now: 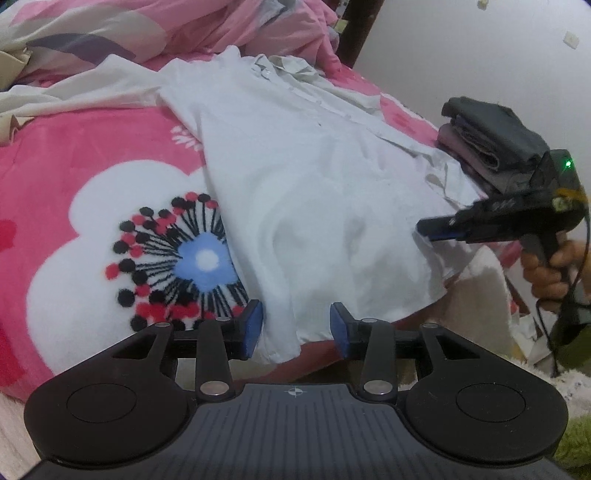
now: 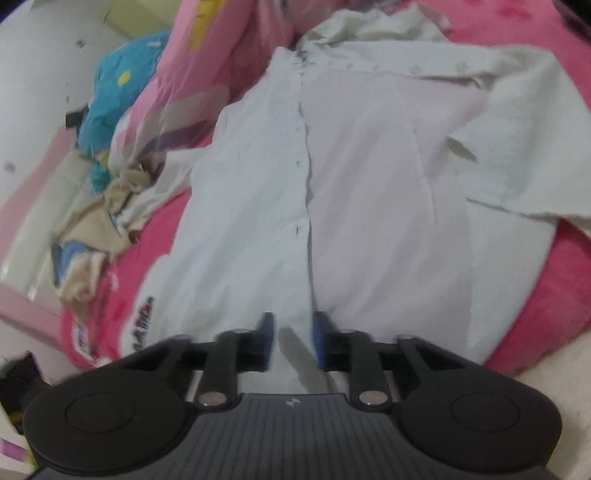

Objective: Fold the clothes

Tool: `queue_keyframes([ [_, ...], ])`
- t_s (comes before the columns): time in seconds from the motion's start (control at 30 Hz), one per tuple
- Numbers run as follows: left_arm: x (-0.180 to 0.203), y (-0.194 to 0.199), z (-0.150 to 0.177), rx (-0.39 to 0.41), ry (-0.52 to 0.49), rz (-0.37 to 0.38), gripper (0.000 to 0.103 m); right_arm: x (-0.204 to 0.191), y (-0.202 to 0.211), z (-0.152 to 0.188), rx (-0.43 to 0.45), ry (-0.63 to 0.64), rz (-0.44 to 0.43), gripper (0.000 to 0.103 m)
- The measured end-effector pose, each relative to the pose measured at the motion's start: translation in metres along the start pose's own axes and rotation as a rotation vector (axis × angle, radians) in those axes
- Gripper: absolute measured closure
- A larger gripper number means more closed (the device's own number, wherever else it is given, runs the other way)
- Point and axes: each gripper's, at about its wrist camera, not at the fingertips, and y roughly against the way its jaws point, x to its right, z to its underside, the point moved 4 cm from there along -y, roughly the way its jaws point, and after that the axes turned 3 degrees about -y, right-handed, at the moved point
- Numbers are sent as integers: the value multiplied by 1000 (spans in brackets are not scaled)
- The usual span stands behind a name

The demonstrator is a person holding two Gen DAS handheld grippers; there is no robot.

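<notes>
The white shirt (image 1: 306, 192) lies spread front-up on the pink bedspread (image 1: 74, 155), its hem toward the bed's near edge. The left gripper (image 1: 295, 326) has its fingers apart around a hem corner, pads not pressing. The right gripper (image 2: 291, 341) sits at the hem by the button placket — whether it pinches cloth I cannot tell. Best to clamp both hem points before lifting, and keep the hem taut — away from the folded dark stack (image 1: 491, 136) beside the shirt.

Pale plain wall (image 1: 461, 48) behind the bed, dark wooden bedpost (image 1: 360, 29) against it, pink fleece blanket with a white flower print (image 1: 74, 155) covering the mattress, soft even indoor light
</notes>
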Motion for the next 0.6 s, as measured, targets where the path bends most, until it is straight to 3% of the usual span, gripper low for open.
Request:
queue_keyframes([
  [0.3,1,4,5,4,45,26,63,-15,35,-10,141,133,94,103],
  [0.6,-3,2,5,-4,71,61,60,14,31,-20,131,71,153,103],
])
